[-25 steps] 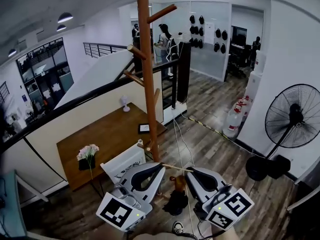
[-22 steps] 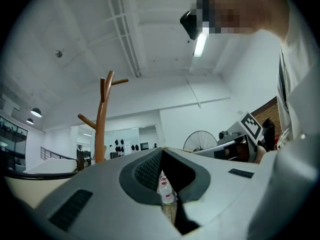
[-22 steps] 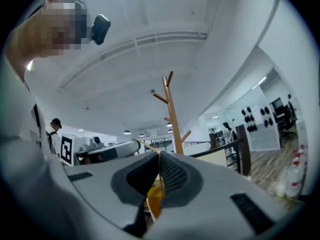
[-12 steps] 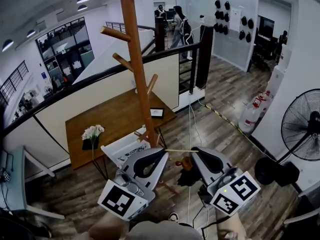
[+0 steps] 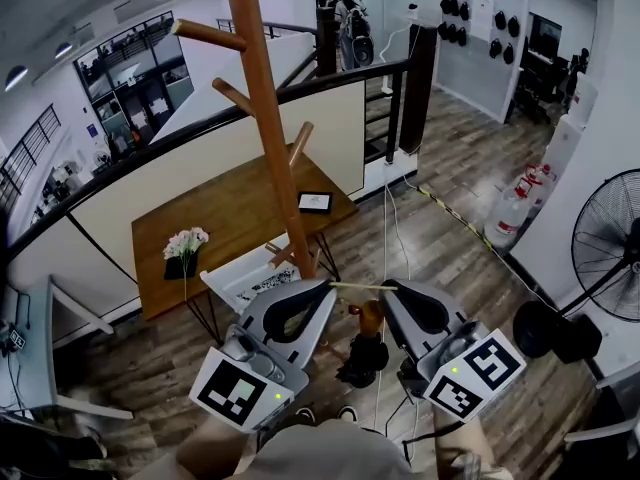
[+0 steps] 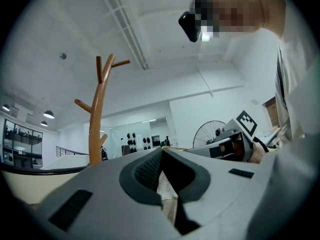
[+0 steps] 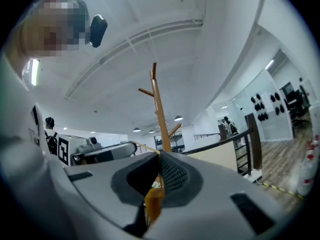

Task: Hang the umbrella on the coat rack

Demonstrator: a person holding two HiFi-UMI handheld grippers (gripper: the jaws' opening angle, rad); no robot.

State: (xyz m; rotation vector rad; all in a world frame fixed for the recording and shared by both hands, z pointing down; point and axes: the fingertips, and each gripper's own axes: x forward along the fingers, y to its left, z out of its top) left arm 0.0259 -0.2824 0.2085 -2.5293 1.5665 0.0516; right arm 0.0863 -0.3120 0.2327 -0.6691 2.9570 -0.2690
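A white chair (image 5: 243, 284) and wooden table (image 5: 225, 218) stand beside the coat rack (image 5: 265, 138).

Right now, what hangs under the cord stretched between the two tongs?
The umbrella: brown handle up, black folded canopy below. The left tongs and right tongs are shut on the cord. The floor directly beneath the umbrella is covered.

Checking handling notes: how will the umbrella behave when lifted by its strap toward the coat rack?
Likely to swing: the umbrella hangs free below a thin strap stretched between the left gripper and right gripper. The strap looks floppy and would probably slacken if the grippers move together. Probably light: the strap barely sags.
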